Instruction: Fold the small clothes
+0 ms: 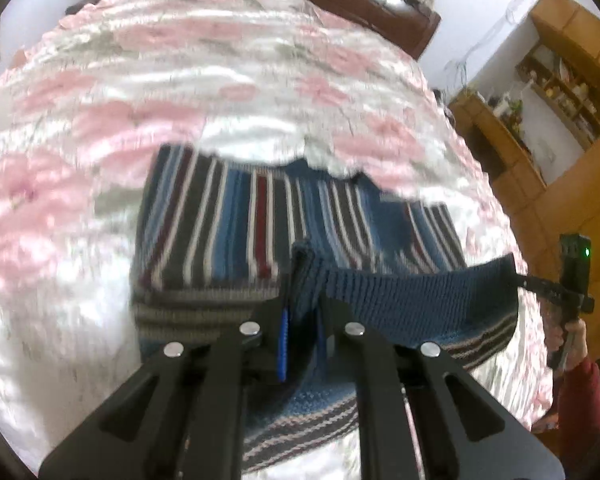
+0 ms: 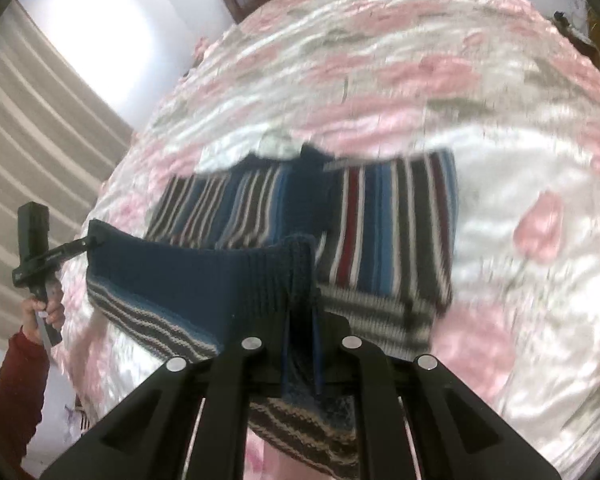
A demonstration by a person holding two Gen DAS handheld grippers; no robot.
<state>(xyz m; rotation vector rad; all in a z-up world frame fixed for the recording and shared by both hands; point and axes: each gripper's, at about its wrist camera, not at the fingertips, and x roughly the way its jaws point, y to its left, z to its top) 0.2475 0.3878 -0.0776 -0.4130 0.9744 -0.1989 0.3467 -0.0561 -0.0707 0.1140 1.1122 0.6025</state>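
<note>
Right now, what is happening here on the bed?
A person is folding a striped sweater on a bed with a pink flowered cover. The left gripper and the right gripper are each shut on the sweater's ribbed blue hem, holding it lifted and stretched between them. The rest of the sweater lies flat on the cover.

Both views motion-blurred, heavy fisheye warp, dark vignette at corners. Daylight from blown-out window [image 2: 100, 28] above the curtain [image 2: 40, 148]; sheen glare on bedspread [image 1: 228, 80]. Tongs sharp.
</note>
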